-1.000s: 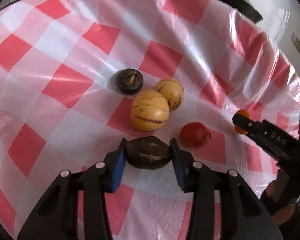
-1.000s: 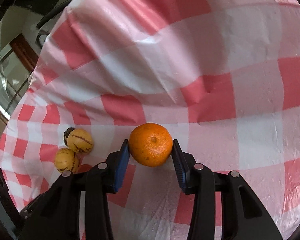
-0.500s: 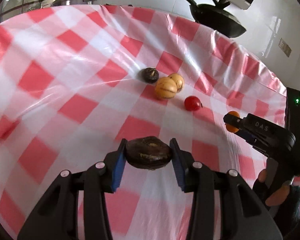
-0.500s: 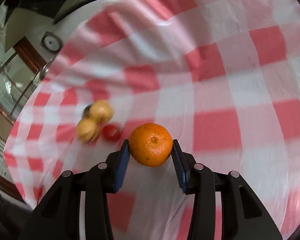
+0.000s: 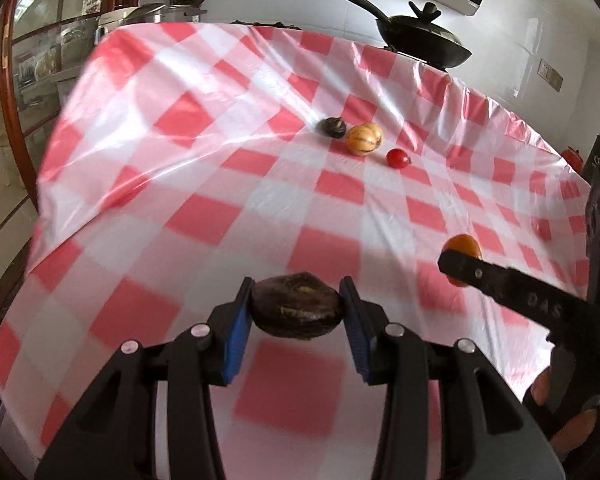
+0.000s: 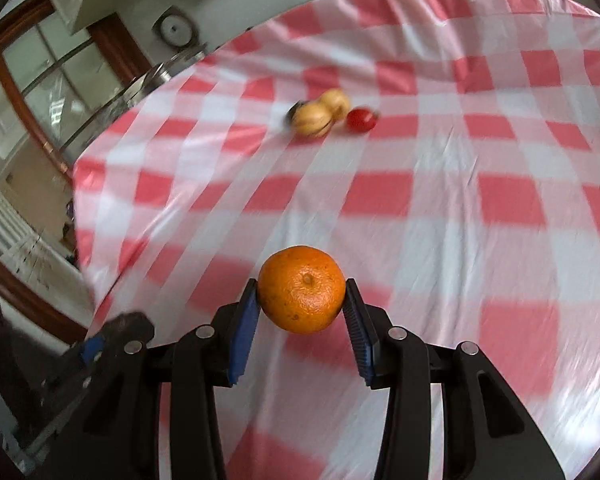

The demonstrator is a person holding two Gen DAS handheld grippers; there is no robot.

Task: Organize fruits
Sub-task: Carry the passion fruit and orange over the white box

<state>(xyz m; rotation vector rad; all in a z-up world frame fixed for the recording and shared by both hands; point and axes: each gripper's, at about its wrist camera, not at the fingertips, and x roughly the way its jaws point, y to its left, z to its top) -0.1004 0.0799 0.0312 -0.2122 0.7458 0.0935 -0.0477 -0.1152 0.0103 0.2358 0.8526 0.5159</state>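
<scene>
While my left tool (image 5: 297,312) pinches a dark brown fruit (image 5: 297,311) between its pads, my right tool (image 6: 302,308) is clamped on an orange (image 6: 302,289), both above the worktop (image 5: 220,216).

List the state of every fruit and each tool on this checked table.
Left tool: shut on the dark brown wrinkled fruit, lifted.
Right tool: shut on the round orange mandarin, lifted.
Yellow striped fruits: resting together on the cloth.
Small dark round fruit: resting beside them.
Red tomato: resting apart.
</scene>
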